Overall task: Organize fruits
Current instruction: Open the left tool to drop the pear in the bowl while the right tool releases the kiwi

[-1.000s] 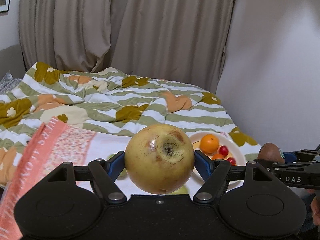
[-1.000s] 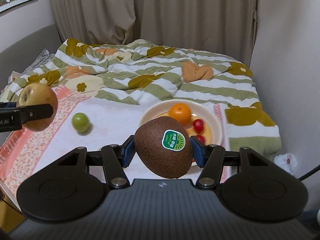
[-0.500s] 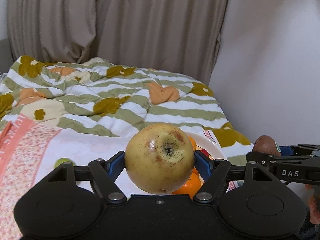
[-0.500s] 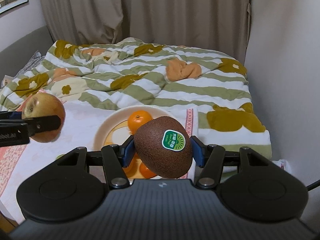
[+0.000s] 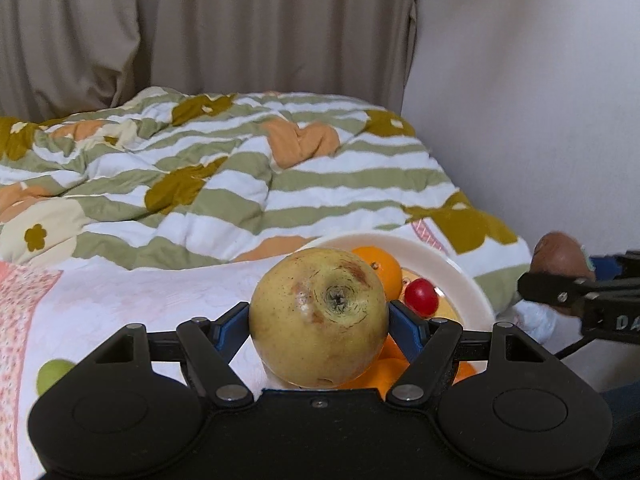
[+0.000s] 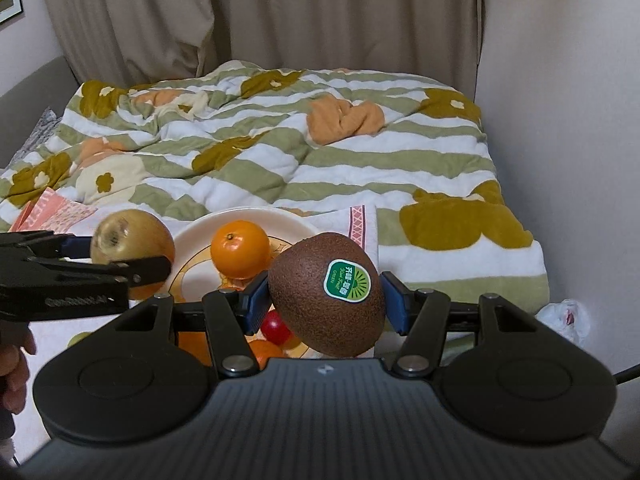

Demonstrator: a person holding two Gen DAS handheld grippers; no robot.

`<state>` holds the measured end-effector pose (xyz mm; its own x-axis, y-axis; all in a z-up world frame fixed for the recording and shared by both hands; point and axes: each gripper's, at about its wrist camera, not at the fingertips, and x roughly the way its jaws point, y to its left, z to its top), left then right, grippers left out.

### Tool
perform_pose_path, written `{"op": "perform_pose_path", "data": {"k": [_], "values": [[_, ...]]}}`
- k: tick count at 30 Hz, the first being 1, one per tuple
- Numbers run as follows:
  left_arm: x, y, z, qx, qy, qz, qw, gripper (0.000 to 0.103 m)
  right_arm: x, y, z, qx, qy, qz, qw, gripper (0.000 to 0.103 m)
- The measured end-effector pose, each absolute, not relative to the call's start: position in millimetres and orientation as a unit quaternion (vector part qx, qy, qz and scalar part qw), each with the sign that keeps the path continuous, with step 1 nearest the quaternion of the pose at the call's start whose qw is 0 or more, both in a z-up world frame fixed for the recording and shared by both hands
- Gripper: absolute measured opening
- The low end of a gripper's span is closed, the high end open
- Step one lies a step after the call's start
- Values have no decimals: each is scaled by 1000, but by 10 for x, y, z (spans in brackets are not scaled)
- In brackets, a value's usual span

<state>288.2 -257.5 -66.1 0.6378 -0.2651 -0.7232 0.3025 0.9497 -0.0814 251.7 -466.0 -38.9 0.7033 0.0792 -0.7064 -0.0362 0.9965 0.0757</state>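
My left gripper is shut on a yellow-brown apple and holds it above the near left rim of a white plate. The apple also shows in the right wrist view. My right gripper is shut on a brown kiwi with a green sticker, above the plate's near right part. The plate holds an orange, a red cherry tomato and more orange fruit. A small green fruit lies on the cloth at left.
The plate rests on a white and pink cloth over a striped flowered quilt. Curtains hang behind. A wall runs close along the right. A white bag lies by the bed's right edge.
Both grippers moved right and forward with their fruit, ending over the plate. The plate and orange appear nearer and lower in both views.
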Motion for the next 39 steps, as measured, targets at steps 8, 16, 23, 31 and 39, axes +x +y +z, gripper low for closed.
{"op": "perform_pose_path", "data": {"k": [8,16,23,31,39], "values": [[3065,-2696,-948,60,415,-169,892,77,2651,-4684,-504,36,394,22,918,73],[3066,-2682,-920,47,402,-189,895,101,2670,-4704,-521,40,394,17,918,73],[2922,-2555,-664,52,379,-174,908,103,2625,-4685,-454,39,386,16,922,73],[2654,-2321,-426,40,361,-155,919,103,2643,-4602,-462,31,386,28,922,73],[2349,-2149,-303,25,346,-129,929,103,2794,-4426,-724,4,385,51,921,73]]}}
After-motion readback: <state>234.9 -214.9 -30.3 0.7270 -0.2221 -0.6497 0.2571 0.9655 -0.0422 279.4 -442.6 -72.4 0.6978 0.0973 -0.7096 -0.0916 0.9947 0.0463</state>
